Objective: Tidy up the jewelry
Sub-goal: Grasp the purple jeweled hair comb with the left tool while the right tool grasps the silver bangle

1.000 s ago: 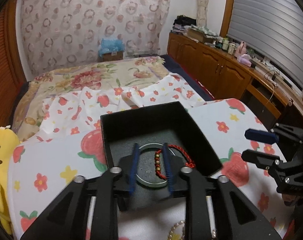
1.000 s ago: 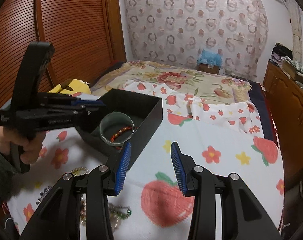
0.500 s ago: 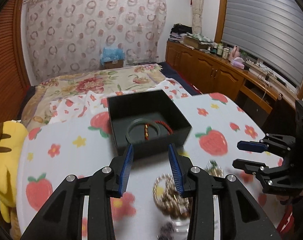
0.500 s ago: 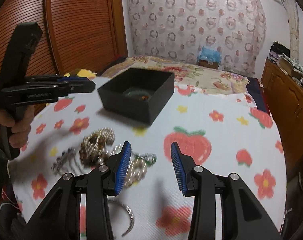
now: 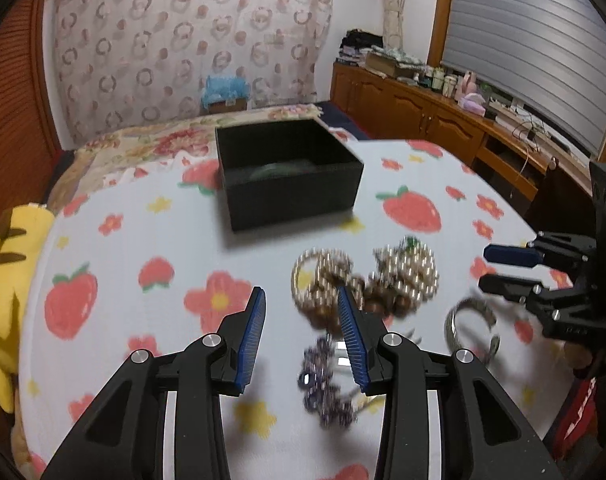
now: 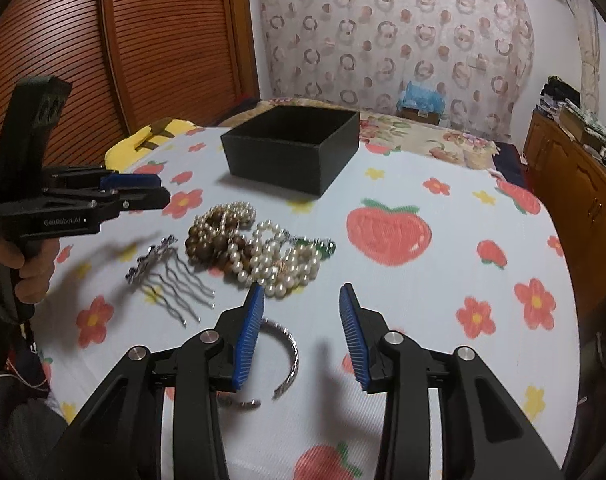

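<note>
A black open box (image 5: pixel 289 172) (image 6: pixel 293 148) stands on the strawberry-print tablecloth (image 5: pixel 143 240); a green bangle (image 5: pixel 279 169) shows inside it. In front of it lies a heap of pearl and brown bead strands (image 6: pixel 259 246) (image 5: pixel 367 276). A jewelled metal hair comb (image 6: pixel 171 276) (image 5: pixel 323 380) lies left of the heap and a silver open bangle (image 6: pixel 289 364) (image 5: pixel 469 324) near me. My left gripper (image 5: pixel 301 340) is open and empty above the comb. My right gripper (image 6: pixel 299 336) is open and empty above the silver bangle.
A yellow plush toy (image 5: pixel 7 264) lies at the table's left edge. A bed (image 5: pixel 151 140) lies behind the table. Wooden cabinets (image 5: pixel 443 120) line the right wall. A slatted wooden door (image 6: pixel 103 48) stands at the left.
Both grippers have drawn back from the box towards me and lowered. The left one was inside the box a second ago; now the loose jewelry lies under both.
</note>
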{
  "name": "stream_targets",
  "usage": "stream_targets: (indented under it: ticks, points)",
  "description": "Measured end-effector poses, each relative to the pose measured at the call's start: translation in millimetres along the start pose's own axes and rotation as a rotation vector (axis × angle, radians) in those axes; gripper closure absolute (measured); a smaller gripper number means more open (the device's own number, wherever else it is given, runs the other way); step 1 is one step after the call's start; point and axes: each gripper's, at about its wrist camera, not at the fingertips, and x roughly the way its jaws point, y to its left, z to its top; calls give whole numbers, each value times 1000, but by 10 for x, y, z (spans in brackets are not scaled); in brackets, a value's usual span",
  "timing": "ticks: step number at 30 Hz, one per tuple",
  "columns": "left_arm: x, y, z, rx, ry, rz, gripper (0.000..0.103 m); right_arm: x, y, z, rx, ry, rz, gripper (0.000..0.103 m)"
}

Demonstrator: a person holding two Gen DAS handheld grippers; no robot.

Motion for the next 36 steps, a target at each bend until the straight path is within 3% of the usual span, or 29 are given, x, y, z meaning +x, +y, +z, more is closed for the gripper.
stream_targets:
  ticks: [9,18,24,36]
  points:
    - [38,-43,-282,1,62,-21,67,95,82,-90,-19,50,19,74]
    - [83,5,-320,-38,96,-38,67,166,97,-124,-26,84,1,75]
    - [96,46,-321,-76,101,-56,79,203,114,-123,-34,102,-11,75]
    - [76,61,-300,-72,78,-14,84,213,131,-118,-44,104,-14,78]
